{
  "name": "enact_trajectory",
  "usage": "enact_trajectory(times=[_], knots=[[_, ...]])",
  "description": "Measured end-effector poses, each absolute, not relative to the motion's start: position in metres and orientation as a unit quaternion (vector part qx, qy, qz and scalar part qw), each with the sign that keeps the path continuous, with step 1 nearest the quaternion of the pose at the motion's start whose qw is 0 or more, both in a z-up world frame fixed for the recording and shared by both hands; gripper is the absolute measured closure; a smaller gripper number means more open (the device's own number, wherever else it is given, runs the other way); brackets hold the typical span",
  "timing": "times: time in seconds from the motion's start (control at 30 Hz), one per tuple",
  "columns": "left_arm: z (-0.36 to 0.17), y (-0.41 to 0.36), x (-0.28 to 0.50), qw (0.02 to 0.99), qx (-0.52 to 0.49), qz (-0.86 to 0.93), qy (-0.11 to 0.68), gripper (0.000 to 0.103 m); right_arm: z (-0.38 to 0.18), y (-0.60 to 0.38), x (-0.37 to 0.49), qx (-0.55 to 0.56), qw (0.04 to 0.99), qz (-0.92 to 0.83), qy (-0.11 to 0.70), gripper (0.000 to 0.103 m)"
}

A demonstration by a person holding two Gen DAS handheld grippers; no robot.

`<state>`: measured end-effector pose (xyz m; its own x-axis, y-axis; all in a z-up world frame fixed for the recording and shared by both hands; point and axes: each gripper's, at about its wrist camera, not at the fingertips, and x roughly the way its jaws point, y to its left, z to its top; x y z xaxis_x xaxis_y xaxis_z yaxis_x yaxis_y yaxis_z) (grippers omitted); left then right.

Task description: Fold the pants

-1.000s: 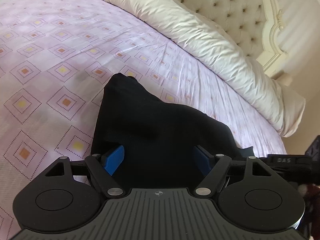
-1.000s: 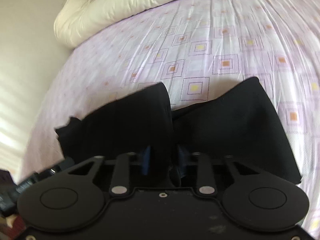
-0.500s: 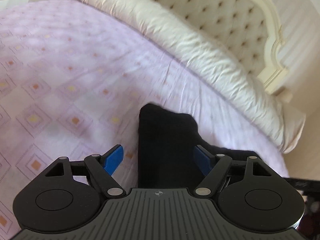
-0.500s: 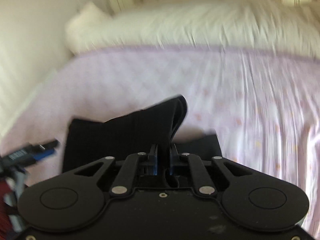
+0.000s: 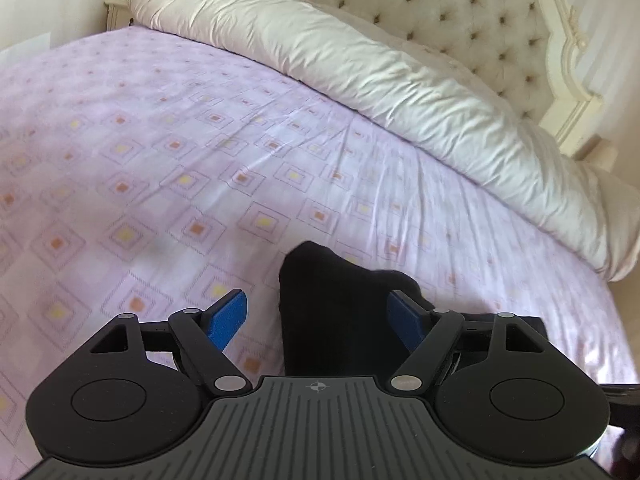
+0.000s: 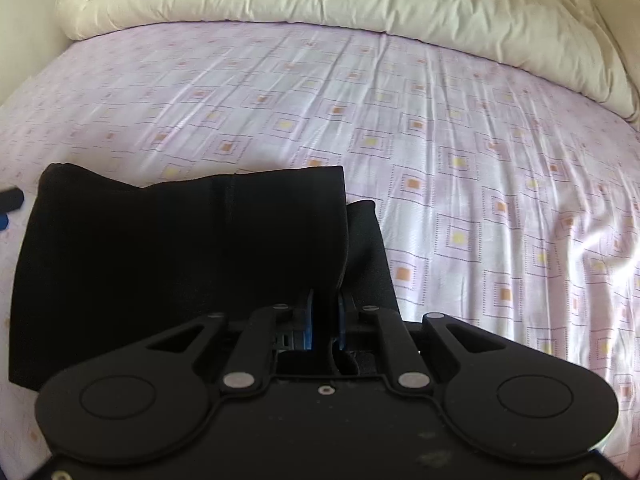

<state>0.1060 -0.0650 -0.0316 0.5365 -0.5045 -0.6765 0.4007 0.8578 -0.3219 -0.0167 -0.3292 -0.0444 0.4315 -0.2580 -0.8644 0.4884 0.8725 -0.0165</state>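
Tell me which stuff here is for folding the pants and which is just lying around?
For the job:
pants
right tongs, shut on the pants
left tongs, open over the pants

Just lying about:
sheet
duvet
headboard

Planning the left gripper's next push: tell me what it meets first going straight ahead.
Probably the black pants, lying between the open left gripper fingers; beyond them, lilac sheet. Depth is unclear.
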Motion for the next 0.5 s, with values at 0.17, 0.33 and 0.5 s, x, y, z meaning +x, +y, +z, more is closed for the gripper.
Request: enact_trajectory(times=[0.17, 0.33, 0.5], knots=[[-0.051, -0.09, 0.124, 0.871, 0.011, -0.223, 0.438, 0.025, -0.048, -0.338, -0.019, 0.143, 0.836, -0.215, 0.484, 0.09], [-0.071, -0.104, 0.142, 0.862, 0.038, -0.199, 0.465, 0.004, -0.053, -0.347, -0.021, 0.182, 0.828, -0.216, 0.484, 0.088], [-0.071, -0.108, 0.155, 0.861, 0.033, -0.176, 0.477, 0.0, -0.058, -0.345, -0.017, 0.177, 0.825, -0.217, 0.491, 0.086]])
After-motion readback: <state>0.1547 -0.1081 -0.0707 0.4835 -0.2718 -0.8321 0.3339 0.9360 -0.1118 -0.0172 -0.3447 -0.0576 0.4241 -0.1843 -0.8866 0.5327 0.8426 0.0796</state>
